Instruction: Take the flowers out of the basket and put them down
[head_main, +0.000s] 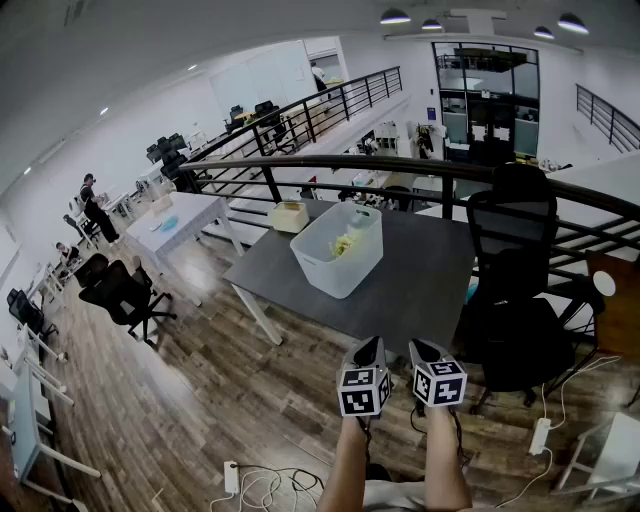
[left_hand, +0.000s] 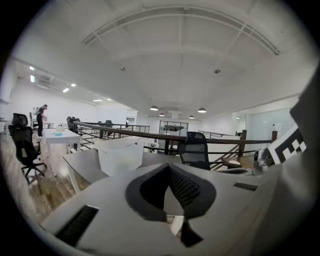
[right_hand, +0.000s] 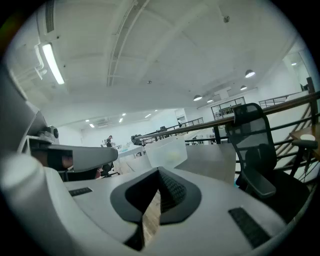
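Observation:
A white plastic basket (head_main: 336, 250) stands on the dark grey table (head_main: 420, 285), with yellow flowers (head_main: 345, 243) showing inside it. Both grippers are held side by side over the wooden floor, short of the table's near edge. My left gripper (head_main: 371, 343) is shut and holds nothing, and my right gripper (head_main: 419, 346) is also shut and empty. In the left gripper view, the basket (left_hand: 120, 155) lies ahead beyond the closed left gripper (left_hand: 168, 167). The right gripper view shows the basket (right_hand: 167, 152) past the closed right gripper (right_hand: 159, 171).
A black office chair (head_main: 515, 300) stands at the table's right end, with a dark railing (head_main: 400, 165) behind the table. A white table (head_main: 180, 222) and another black chair (head_main: 125, 290) stand to the left. Cables and a power strip (head_main: 232, 478) lie on the floor.

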